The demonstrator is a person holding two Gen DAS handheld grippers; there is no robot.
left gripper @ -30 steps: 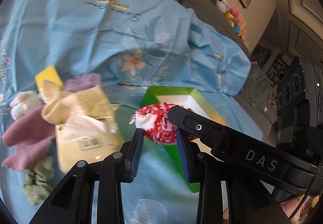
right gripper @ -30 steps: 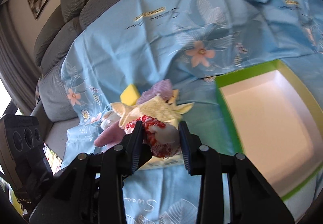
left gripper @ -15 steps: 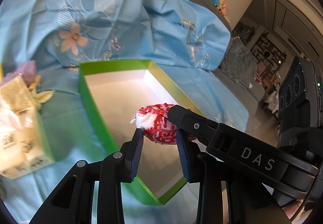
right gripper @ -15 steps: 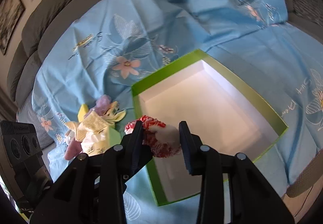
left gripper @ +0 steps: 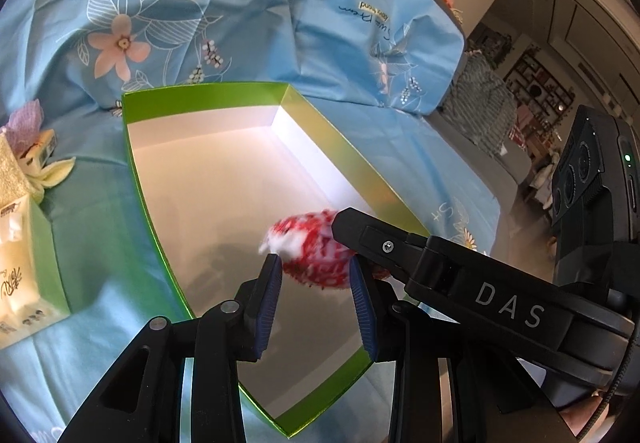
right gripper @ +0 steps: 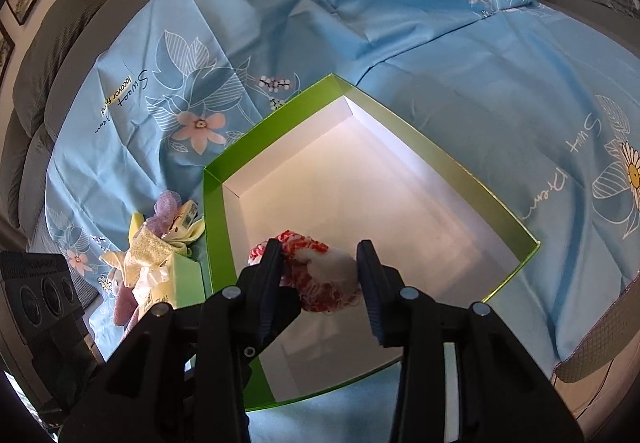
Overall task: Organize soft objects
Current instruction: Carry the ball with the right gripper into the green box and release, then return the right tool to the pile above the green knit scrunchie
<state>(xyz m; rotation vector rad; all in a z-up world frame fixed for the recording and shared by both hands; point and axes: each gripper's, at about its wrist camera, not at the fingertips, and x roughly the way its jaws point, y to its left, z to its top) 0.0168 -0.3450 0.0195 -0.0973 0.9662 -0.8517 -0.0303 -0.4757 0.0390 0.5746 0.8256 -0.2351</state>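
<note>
Dropping off: red-and-white soft toy point(left gripper: 312, 255) is now held over the green box point(right gripper: 496, 199), lower centre of both views; earlier it was over the pile.
Left gripper point(left gripper: 316, 299): clamped on the toy.
Right gripper point(right gripper: 320, 283): jaws opening, toy between them, so it's being let go.
Leftovers: soft pile point(right gripper: 160, 243) at left is yet to be sorted.
</note>
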